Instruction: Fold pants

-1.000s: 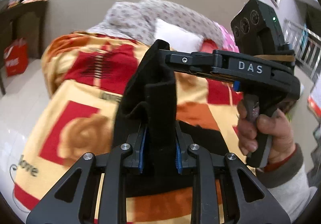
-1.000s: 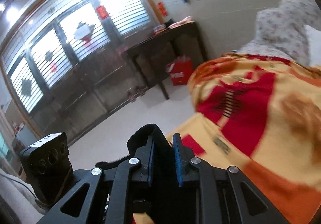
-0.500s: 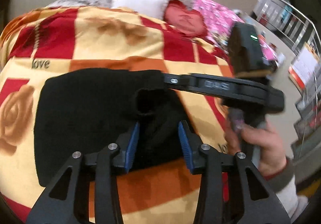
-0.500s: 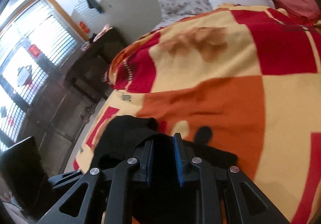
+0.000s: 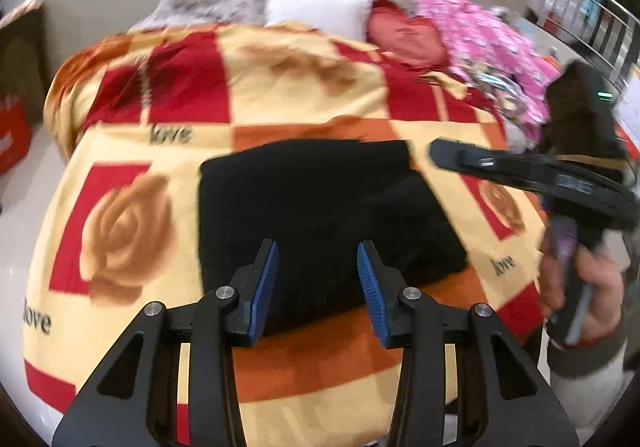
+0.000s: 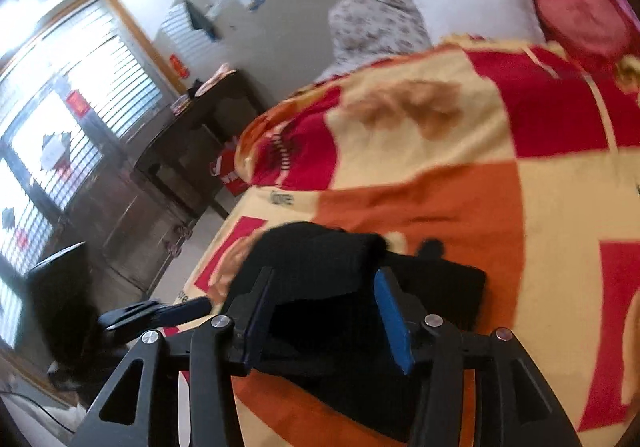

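Your left gripper and right gripper just opened; folded black pants lie free on blanket.

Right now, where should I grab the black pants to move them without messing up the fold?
Probably the near edge of the folded black pants. They lie flat on the blanket, and that edge faces the open left tool, so slide in low from the near side and pinch all the layers together.
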The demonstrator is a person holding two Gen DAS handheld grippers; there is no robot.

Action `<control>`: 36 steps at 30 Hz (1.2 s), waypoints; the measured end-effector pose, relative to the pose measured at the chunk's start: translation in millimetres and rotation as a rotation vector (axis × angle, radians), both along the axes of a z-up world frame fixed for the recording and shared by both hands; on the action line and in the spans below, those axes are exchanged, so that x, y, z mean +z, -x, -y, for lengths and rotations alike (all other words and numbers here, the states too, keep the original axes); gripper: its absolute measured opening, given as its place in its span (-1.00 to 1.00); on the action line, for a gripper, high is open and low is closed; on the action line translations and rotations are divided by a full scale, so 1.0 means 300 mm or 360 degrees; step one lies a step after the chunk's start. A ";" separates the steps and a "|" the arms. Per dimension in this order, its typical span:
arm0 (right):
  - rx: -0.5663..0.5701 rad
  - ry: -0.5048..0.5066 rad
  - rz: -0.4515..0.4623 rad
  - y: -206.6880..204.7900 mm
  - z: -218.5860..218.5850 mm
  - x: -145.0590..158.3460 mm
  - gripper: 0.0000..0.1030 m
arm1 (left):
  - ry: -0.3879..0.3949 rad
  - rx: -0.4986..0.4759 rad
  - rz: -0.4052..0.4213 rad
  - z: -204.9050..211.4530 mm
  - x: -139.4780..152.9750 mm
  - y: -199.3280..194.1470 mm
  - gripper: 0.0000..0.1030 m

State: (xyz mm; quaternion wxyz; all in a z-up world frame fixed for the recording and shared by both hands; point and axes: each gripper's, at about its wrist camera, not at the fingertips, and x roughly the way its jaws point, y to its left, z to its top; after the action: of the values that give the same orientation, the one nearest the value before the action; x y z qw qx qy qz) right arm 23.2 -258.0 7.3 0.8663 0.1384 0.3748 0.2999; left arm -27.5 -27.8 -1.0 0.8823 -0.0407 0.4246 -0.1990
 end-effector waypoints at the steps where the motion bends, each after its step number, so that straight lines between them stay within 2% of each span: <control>1: 0.0029 0.0053 0.0012 -0.002 -0.035 0.005 -0.05 | 0.0004 0.0029 -0.0025 -0.011 -0.013 -0.009 -0.22; 5: 0.0016 0.0428 -0.0021 0.013 -0.122 -0.053 -0.05 | -0.0036 0.0115 -0.0055 -0.043 -0.048 -0.022 -0.22; 7: -0.0002 0.0537 -0.0074 0.038 -0.114 -0.105 -0.06 | -0.0051 0.0116 -0.0069 -0.045 -0.067 -0.022 -0.22; 9: -0.0012 0.0571 -0.0130 0.067 -0.084 -0.158 -0.05 | -0.0086 0.0098 -0.0050 -0.032 -0.077 -0.015 -0.22; 13: -0.0066 0.0463 -0.0174 0.082 0.000 -0.164 -0.05 | -0.0179 0.0088 -0.0003 0.002 -0.083 -0.003 -0.18; 15: -0.0064 0.0388 -0.0168 0.083 0.032 -0.139 -0.05 | -0.0143 0.0075 0.0002 0.003 -0.070 -0.003 -0.18; 17: -0.0077 0.0234 -0.0171 0.075 0.063 -0.117 -0.05 | -0.0079 0.0060 -0.0010 0.000 -0.061 -0.005 -0.18; 19: -0.0098 0.0125 -0.0180 0.048 0.076 -0.120 -0.01 | -0.0079 0.0075 -0.0013 0.001 -0.058 -0.014 -0.18; 22: -0.0063 0.0050 -0.0244 0.001 0.048 -0.152 0.01 | -0.0068 0.0114 -0.0038 -0.014 -0.059 -0.029 -0.18; 24: -0.0052 0.0045 -0.0272 -0.024 0.026 -0.180 0.04 | -0.0001 0.0142 -0.0076 -0.044 -0.063 -0.047 -0.03; 26: -0.0040 0.0030 -0.0252 -0.046 0.005 -0.194 0.09 | 0.0059 0.0160 -0.0102 -0.064 -0.072 -0.062 0.26; 27: -0.0028 0.0024 -0.0242 -0.056 -0.003 -0.198 0.09 | 0.0087 0.0178 -0.0116 -0.075 -0.081 -0.073 0.27; 31: -0.0043 -0.0077 -0.0195 -0.089 -0.021 -0.219 0.09 | 0.0072 0.0215 -0.0131 -0.078 -0.112 -0.097 0.31; 33: -0.0029 -0.0142 -0.0165 -0.095 -0.041 -0.223 -0.10 | 0.0081 0.0228 -0.0142 -0.081 -0.121 -0.104 0.34; 34: 0.0010 -0.0159 -0.0169 -0.097 -0.065 -0.230 -0.35 | 0.0084 0.0235 -0.0145 -0.081 -0.123 -0.107 0.36; 36: 0.0022 -0.0134 -0.0122 -0.088 -0.094 -0.223 -0.47 | 0.0076 0.0248 -0.0156 -0.082 -0.122 -0.110 0.37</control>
State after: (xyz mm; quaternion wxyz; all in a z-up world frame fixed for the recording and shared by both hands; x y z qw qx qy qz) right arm 49.8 -229.7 -59.5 0.8425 0.1836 0.3957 0.3160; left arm 5.6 -3.1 -37.5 0.8720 -0.1043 0.4580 -0.1374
